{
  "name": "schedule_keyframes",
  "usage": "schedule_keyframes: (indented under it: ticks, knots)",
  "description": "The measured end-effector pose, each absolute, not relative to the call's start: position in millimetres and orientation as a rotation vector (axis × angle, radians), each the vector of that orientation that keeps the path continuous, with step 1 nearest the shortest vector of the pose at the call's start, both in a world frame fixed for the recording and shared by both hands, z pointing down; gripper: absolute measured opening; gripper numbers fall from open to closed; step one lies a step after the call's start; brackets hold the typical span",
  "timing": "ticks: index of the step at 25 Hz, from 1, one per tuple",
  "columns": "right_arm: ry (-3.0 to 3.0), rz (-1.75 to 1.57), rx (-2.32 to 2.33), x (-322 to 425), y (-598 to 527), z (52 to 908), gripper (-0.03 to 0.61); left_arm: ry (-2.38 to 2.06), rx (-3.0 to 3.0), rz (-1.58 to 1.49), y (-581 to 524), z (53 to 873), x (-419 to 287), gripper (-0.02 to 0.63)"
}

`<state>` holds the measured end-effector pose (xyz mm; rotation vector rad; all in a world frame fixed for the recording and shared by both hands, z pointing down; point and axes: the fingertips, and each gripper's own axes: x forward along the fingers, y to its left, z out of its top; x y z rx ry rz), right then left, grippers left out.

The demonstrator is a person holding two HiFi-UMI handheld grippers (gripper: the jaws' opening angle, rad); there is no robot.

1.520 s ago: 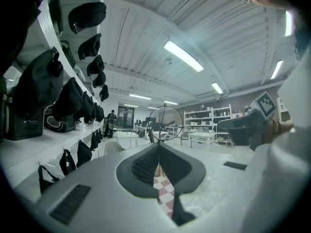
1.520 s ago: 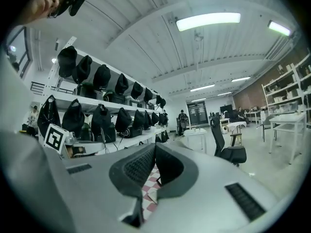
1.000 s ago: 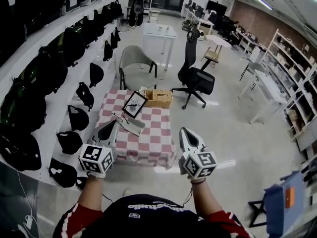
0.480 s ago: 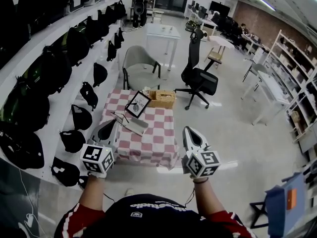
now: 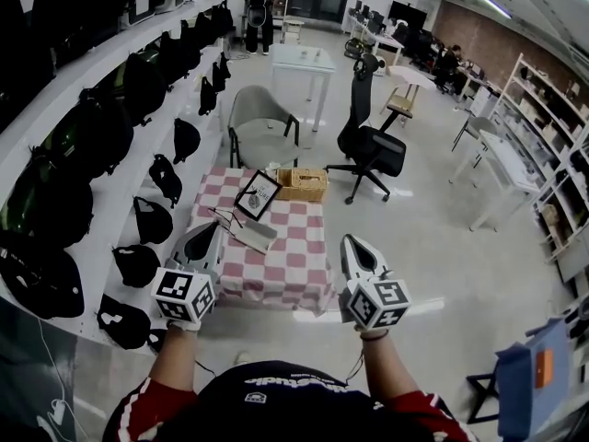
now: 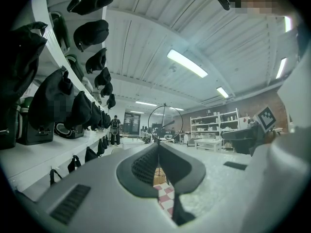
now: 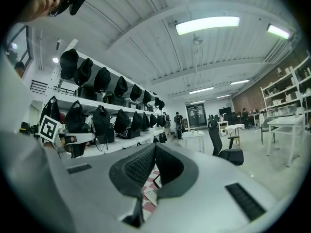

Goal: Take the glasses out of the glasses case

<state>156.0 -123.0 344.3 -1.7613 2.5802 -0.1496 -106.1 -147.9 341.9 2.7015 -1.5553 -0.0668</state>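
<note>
Glasses case [image 5: 254,234] on table [image 5: 287,271]; long axis far-left to near-right

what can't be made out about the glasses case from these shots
Head view: the grey glasses case on the red-and-white checked tablecloth is too small to tell open from shut.
Left gripper view: the shut left hand-held gripper hides all but a sliver of cloth.
Right gripper view: the shut right hand-held gripper does likewise.

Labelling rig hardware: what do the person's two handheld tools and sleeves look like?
Both the left tongs and right tongs are light grey shells with dark ribbed pads, each carrying a white cube with black square markers. Sleeves are red with white trim.
</note>
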Motion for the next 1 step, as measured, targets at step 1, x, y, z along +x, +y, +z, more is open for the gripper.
schedule_keyframes:
  ticks: [1]
  knots:
    - [2.58, -0.15, -1.762, 156.3, -123.7, 344.8, -0.005, -1.555, 2.701, -0.07, -148.6, 342.4, -106.1, 0.009]
